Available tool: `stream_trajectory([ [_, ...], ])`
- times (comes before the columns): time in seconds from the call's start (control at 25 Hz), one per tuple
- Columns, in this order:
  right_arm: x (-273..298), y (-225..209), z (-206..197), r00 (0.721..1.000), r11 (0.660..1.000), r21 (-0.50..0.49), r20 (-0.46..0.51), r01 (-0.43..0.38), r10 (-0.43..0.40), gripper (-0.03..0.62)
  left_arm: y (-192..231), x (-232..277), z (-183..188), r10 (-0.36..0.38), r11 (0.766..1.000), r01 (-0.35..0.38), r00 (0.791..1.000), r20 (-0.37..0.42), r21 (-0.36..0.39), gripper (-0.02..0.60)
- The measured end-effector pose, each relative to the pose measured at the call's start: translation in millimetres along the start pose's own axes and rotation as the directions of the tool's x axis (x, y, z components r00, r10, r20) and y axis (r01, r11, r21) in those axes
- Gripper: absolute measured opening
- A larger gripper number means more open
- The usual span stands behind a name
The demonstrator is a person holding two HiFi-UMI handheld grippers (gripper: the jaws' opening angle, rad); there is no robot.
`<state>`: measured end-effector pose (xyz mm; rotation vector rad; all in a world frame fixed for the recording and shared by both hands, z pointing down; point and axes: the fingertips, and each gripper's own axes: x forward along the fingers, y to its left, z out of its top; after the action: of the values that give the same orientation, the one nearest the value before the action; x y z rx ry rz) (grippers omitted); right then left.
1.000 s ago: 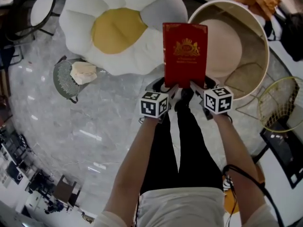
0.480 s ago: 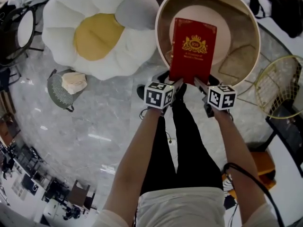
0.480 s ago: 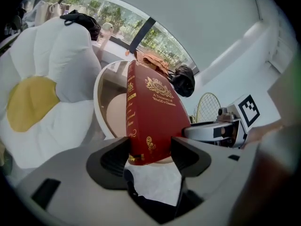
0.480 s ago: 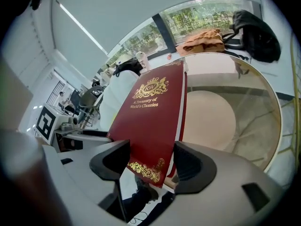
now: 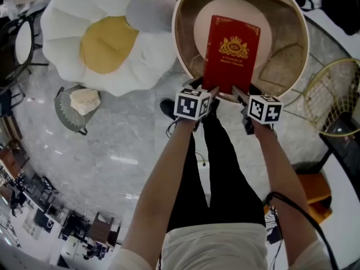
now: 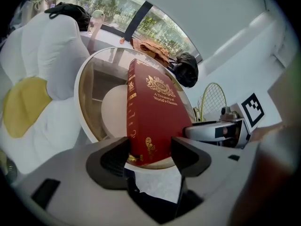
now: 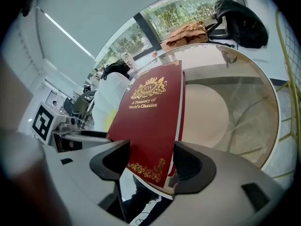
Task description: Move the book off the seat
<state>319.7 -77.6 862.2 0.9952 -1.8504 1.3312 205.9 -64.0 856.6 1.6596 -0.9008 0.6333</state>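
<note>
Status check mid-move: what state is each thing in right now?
book, closed, held by its bottom edge over the round table.
left gripper, shut on the book.
right gripper, shut on the book.
flower seat, nothing on it.
wire basket, upright on the floor, holding a cloth.

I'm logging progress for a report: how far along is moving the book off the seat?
Done: the red book is already clear of the flower-shaped seat.
In hand: the left gripper and the right gripper each have their jaws clamped on its lower edge and hold it over the round glass table.
Left: setting it down there and opening the jaws.
</note>
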Motion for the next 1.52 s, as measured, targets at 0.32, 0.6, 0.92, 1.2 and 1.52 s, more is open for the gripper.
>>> stream_trajectory([
  [0.32,7.4,-8.1,-4.7,0.998,1.0,0.023,-0.061,-0.001,0.002,0.301,1.7,13.4,-9.1,0.039,0.999,-0.039,0.997,-0.066,-0.009,0.281],
  [0.6,-14.5,-7.5,0.1,0.999,1.0,-0.013,-0.039,0.018,-0.018,0.301,5.3,-8.0,-1.1,0.078,0.996,-0.079,0.996,-0.036,-0.041,0.29],
  [0.92,-92.3,30.2,37.3,0.997,0.995,-0.083,0.055,-0.052,0.056,0.232,-39.6,-94.7,0.7,0.035,0.999,-0.034,0.998,-0.047,0.042,0.239],
  [1.2,-199.6,92.5,84.8,0.97,0.984,-0.158,0.212,-0.084,0.117,0.113,-114.4,-200.4,37.2,-0.033,0.983,0.018,0.996,0.08,0.182,0.17],
  [1.52,-304.3,175.3,88.7,0.935,0.965,-0.238,0.305,-0.108,0.18,0.063,-174.5,-315.5,55.7,-0.101,0.939,0.025,0.973,0.208,0.342,0.071],
])
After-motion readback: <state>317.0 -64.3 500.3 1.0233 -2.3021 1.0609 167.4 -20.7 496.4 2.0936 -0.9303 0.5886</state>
